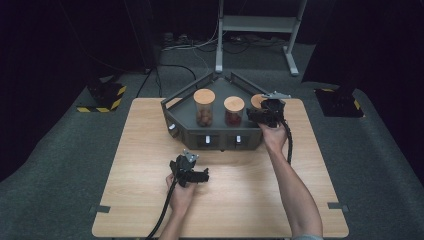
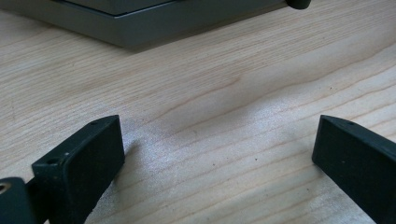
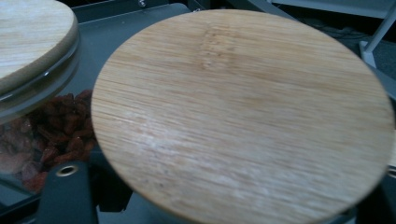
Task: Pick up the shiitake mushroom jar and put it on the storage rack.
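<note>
A grey angular tray (image 1: pixel 215 139) at the table's far side holds three glass jars with round bamboo lids. The left jar (image 1: pixel 204 107) has brown contents, the middle jar (image 1: pixel 234 111) red ones. My right gripper (image 1: pixel 260 116) is at the right jar (image 1: pixel 257 100). That jar's lid (image 3: pixel 243 116) lies just above and in front of the jaws and hides them, apart from one black finger (image 3: pixel 65 198) at the bottom left. The middle jar (image 3: pixel 56 135) stands beside it. My left gripper (image 1: pixel 200 176) rests low over the bare table, open (image 2: pixel 217 154), with nothing between its fingers.
The wooden table (image 1: pixel 150 165) has bare room around the left gripper, and the tray's front wall (image 2: pixel 140 28) lies close ahead of it. Small white knobs (image 1: pixel 207 140) sit on the tray's front. A metal stand (image 1: pixel 255 22) is on the floor behind the table.
</note>
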The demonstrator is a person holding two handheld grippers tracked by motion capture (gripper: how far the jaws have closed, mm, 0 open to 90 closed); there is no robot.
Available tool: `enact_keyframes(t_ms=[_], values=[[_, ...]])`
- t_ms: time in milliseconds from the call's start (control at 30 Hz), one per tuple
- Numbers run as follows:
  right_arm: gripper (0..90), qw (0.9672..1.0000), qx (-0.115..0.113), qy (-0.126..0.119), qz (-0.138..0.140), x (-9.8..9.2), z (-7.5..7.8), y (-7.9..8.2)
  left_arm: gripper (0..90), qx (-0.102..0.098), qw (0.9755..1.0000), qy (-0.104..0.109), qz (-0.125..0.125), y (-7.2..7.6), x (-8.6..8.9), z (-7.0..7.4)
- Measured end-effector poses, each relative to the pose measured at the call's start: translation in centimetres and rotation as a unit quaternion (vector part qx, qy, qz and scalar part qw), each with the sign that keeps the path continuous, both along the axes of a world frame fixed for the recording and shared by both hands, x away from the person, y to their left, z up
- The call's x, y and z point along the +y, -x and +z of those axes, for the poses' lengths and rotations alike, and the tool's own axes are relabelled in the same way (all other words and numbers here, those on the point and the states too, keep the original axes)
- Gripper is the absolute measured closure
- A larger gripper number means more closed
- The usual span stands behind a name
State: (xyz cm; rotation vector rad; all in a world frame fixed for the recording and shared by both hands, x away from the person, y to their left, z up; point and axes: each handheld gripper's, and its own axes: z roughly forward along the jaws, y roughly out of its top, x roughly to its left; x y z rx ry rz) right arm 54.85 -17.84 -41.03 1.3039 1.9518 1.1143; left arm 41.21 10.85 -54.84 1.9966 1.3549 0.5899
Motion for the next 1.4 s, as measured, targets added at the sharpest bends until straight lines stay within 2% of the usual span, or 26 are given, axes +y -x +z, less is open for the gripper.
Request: enact_keyframes(t_ms=[100, 367, 500, 667, 1400], values=[[17.0, 0.9999, 0.001, -0.013, 0.003, -0.3, 0.3, 0.1, 2.2, 0.000, 1.0000, 0.000, 0.000, 0.0, 0.0, 0.0], [8.5, 0.9998, 0.011, -0.018, 0.006, -1.2, 0.5, 0.3, 2.2, 0.000, 1.0000, 0.000, 0.000, 0.0, 0.0, 0.0], [8.2, 0.9997, 0.012, -0.013, 0.015, -1.2, 0.3, 0.5, 2.2, 0.000, 1.0000, 0.000, 0.000, 0.0, 0.0, 0.0], [7.4, 0.9994, 0.011, -0.021, 0.023, -1.3, 0.3, 0.9, 2.2, 0.000, 1.0000, 0.000, 0.000, 0.0, 0.0, 0.0], [7.0, 0.9993, 0.006, -0.026, 0.027, -2.1, 0.5, 2.5, 2.2, 0.000, 1.0000, 0.000, 0.000, 0.0, 0.0, 0.0]])
